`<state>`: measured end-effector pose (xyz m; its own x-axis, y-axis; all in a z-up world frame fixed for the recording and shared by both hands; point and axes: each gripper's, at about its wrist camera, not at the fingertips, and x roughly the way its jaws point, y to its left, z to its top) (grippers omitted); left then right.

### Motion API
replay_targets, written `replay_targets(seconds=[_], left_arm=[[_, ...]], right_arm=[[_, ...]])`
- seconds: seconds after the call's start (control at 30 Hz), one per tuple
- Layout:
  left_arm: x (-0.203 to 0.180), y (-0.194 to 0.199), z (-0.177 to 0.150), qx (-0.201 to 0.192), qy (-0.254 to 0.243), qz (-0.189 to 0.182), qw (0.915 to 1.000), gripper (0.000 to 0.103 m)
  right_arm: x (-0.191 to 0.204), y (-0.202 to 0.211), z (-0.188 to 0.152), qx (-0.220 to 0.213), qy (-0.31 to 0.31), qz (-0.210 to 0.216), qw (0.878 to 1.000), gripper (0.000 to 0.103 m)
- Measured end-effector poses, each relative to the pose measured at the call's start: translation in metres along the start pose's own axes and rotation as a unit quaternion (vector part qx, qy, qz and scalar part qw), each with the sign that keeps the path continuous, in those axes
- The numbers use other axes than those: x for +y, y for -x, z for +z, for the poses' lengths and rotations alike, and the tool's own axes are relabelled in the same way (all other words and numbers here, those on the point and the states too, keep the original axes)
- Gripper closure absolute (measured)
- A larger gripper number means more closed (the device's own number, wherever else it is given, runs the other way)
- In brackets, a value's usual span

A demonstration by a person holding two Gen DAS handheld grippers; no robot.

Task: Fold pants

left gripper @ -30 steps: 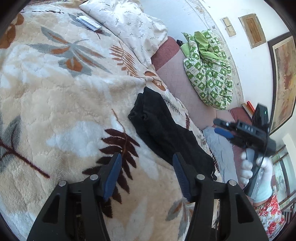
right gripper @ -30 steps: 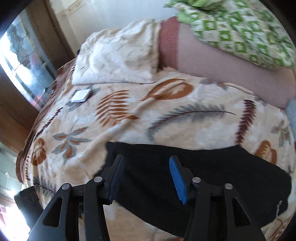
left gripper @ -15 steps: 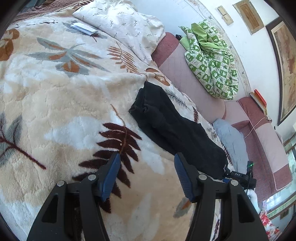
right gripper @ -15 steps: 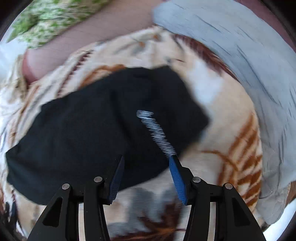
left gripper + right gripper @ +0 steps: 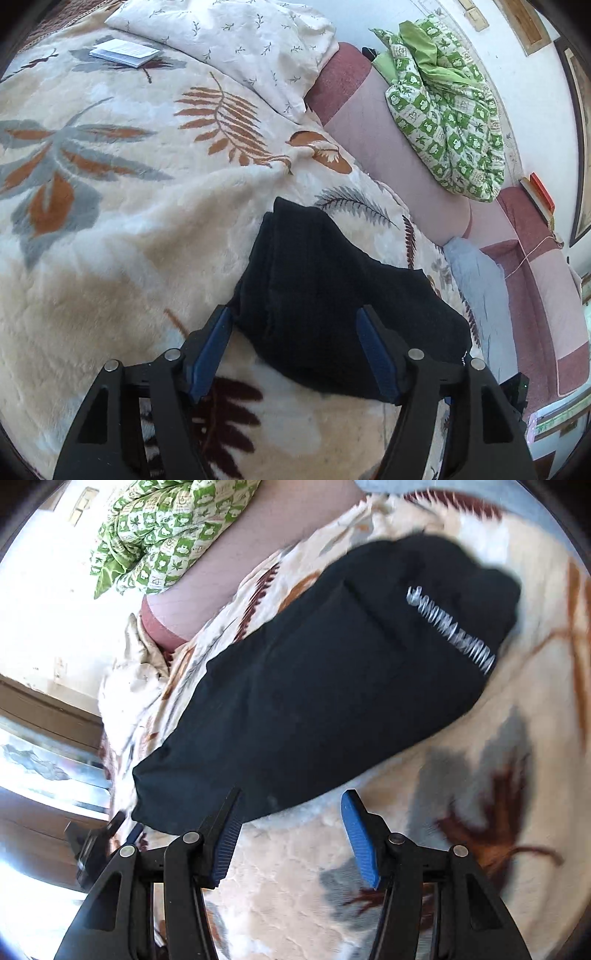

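Observation:
Black pants (image 5: 332, 295) lie flat, folded lengthwise, on a cream leaf-patterned blanket (image 5: 110, 221). In the left wrist view my left gripper (image 5: 295, 332) is open, its blue pads straddling the near end of the pants just above the cloth. In the right wrist view the pants (image 5: 332, 683) stretch diagonally, with white lettering near the far end. My right gripper (image 5: 291, 819) is open and empty, hovering at the pants' long edge. The left gripper's body (image 5: 96, 842) shows at the lower left of that view.
A white pillow (image 5: 240, 48) and a small booklet (image 5: 125, 53) lie at the bed's head. A green patterned quilt (image 5: 450, 110) sits on the pink headboard cushion (image 5: 406, 155). A pale blue cloth (image 5: 484, 295) lies beside the pants at the bed's edge.
My left gripper has moved forward to the near end of the pants. My right gripper has swung round from over the pants to their long side edge. Both stay open.

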<state>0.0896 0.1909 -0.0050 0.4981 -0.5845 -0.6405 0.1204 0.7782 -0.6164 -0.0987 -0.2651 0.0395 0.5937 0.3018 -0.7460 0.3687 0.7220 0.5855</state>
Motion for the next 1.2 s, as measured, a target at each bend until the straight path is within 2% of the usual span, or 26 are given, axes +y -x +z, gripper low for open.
replay_targets(seconds=[0.17, 0.33, 0.4, 0.43, 0.47, 0.57, 0.67, 0.7, 0.73, 0.77, 0.8, 0.87, 1.0, 1.2], left_arm=[[-0.008, -0.018, 0.005, -0.006, -0.018, 0.004, 0.9998, 0.017], [-0.019, -0.027, 0.006, 0.007, -0.041, 0.017, 0.999, 0.015], [-0.021, -0.029, 0.005, 0.021, -0.054, 0.018, 0.9981, 0.046], [-0.019, -0.034, 0.005, 0.041, -0.052, 0.013, 0.9977, 0.078], [-0.016, -0.038, 0.004, 0.053, -0.044, 0.005, 0.9976, 0.078], [-0.014, -0.037, 0.003, 0.049, -0.037, 0.0, 0.9981, 0.079], [-0.017, -0.037, 0.005, 0.051, -0.024, 0.002, 0.9984, 0.08], [-0.018, -0.036, 0.005, 0.052, -0.025, 0.006, 0.9983, 0.08], [-0.021, -0.034, 0.005, 0.053, -0.027, 0.01, 0.9982, 0.081], [-0.023, -0.032, 0.005, 0.053, -0.029, 0.013, 0.9981, 0.081], [-0.026, -0.029, 0.005, 0.052, -0.029, 0.015, 0.9981, 0.081], [-0.031, -0.019, 0.006, 0.048, -0.027, 0.011, 0.9985, 0.082], [-0.043, 0.011, 0.003, 0.033, -0.025, -0.001, 0.9992, 0.082], [-0.046, 0.052, -0.018, 0.015, -0.02, -0.007, 0.9997, 0.082]], right_arm=[[-0.026, 0.016, 0.005, -0.052, -0.063, -0.01, 0.997, 0.044], [-0.06, 0.035, 0.019, -0.092, -0.146, -0.011, 0.985, 0.044], [-0.07, 0.037, 0.023, -0.099, -0.171, 0.002, 0.98, 0.044], [-0.073, 0.036, 0.025, -0.1, -0.177, 0.007, 0.979, 0.044], [-0.072, 0.035, 0.029, -0.101, -0.176, 0.005, 0.979, 0.041], [-0.061, 0.025, 0.04, -0.11, -0.159, -0.006, 0.981, 0.032], [-0.054, 0.011, 0.051, -0.117, -0.152, -0.021, 0.981, 0.031], [-0.055, 0.008, 0.054, -0.117, -0.152, -0.024, 0.981, 0.035], [-0.055, 0.006, 0.056, -0.114, -0.15, -0.034, 0.982, 0.061], [-0.056, 0.006, 0.057, -0.11, -0.148, -0.04, 0.982, 0.073], [-0.06, 0.006, 0.057, -0.104, -0.156, -0.02, 0.982, 0.081], [-0.061, 0.011, 0.055, -0.106, -0.162, -0.01, 0.981, 0.082], [-0.041, 0.031, 0.047, -0.111, -0.123, -0.009, 0.986, 0.082], [-0.021, 0.054, 0.025, -0.102, -0.102, 0.005, 0.99, 0.082]])
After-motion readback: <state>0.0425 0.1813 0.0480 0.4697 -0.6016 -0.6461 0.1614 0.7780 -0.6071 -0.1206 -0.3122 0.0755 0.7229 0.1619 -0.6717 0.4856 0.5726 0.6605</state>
